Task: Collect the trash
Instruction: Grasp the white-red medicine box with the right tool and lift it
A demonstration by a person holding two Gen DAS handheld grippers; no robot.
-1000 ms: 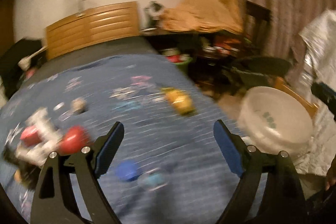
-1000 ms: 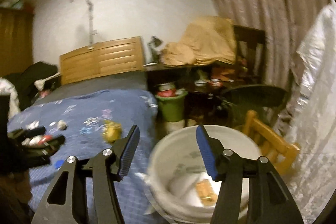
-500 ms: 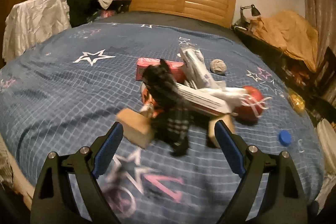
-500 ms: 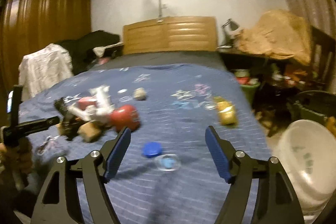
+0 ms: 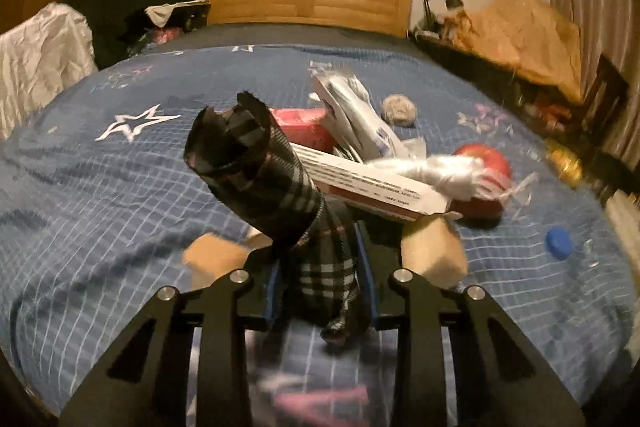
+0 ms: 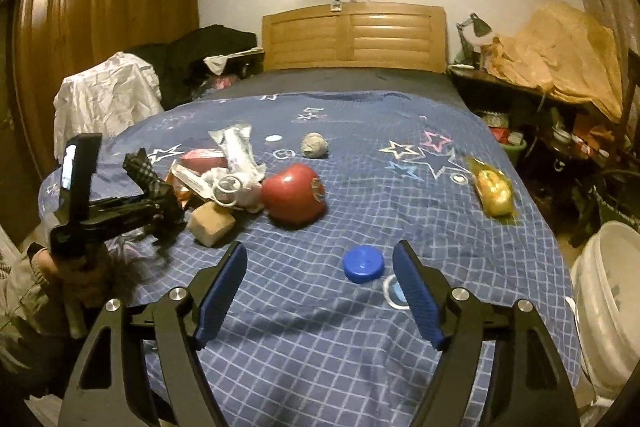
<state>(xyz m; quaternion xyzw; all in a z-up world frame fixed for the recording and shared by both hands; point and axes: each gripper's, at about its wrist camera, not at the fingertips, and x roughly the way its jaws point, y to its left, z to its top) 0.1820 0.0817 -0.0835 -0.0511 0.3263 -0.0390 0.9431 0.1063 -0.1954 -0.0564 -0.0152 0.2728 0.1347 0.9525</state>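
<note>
My left gripper (image 5: 320,283) is shut on a black plaid sock (image 5: 272,183) and holds it up over the blue bedspread (image 5: 100,187); it also shows in the right wrist view (image 6: 160,195). Behind it lies a trash pile: a white carton (image 5: 372,187), a red apple (image 5: 484,163), a pink box (image 5: 304,131), a white wrapper (image 5: 352,111) and tan sponges (image 5: 432,251). My right gripper (image 6: 320,287) is open, low over the bed, with a blue bottle cap (image 6: 363,263) just ahead between its fingers. A white bucket (image 6: 608,307) stands at the bed's right edge.
A yellow wrapper (image 6: 494,191), a grey crumpled ball (image 6: 314,145) and a clear lid (image 6: 394,291) lie on the bed. A wooden headboard (image 6: 352,35) is at the back, clothes (image 6: 104,95) at the left, a cluttered desk (image 6: 552,79) at the right.
My left gripper has moved in and closed on the plaid sock, lifting it. My right gripper has swung left and lowered toward the blue cap, staying open.
</note>
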